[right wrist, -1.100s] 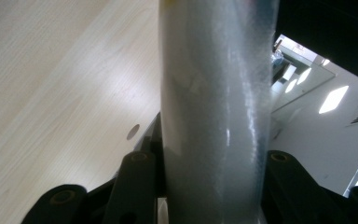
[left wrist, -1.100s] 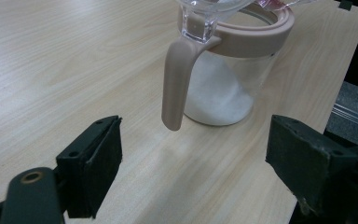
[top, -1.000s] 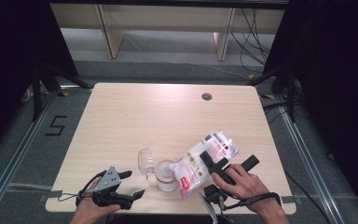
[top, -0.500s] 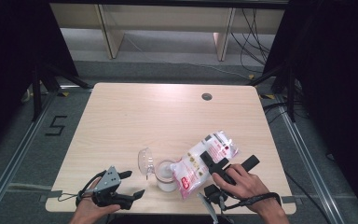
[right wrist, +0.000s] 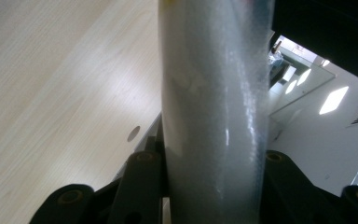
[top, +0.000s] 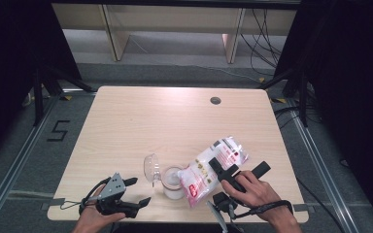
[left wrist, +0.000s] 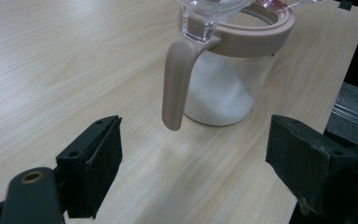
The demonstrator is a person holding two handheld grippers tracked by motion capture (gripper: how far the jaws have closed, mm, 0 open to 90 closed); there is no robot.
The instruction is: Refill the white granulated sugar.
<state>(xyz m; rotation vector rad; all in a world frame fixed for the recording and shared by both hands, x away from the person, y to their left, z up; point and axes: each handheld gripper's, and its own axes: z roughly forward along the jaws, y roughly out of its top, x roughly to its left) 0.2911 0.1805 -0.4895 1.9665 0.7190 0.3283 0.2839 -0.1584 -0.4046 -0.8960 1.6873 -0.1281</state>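
A glass jar (top: 174, 183) with a pink rim and handle (left wrist: 175, 84) stands near the table's front edge, partly filled with white powder. Its clear lid (top: 150, 167) is tipped up on the left side. A plastic bag (top: 209, 172) with a red and white label lies tilted, its lower end at the jar's mouth. My right gripper (top: 239, 167) is shut on the bag (right wrist: 214, 107), which stands pressed between both jaws in the right gripper view. My left gripper (top: 139, 190) is open, left of the jar. In the left gripper view its jaws (left wrist: 191, 154) face the jar (left wrist: 223, 88) with nothing between them.
The pale wooden table (top: 175, 121) has a small round hole (top: 215, 100) near its far right edge. Dark curtains stand at both sides, and shelving and cables lie on the floor beyond the far edge. Both forearms come in over the front edge.
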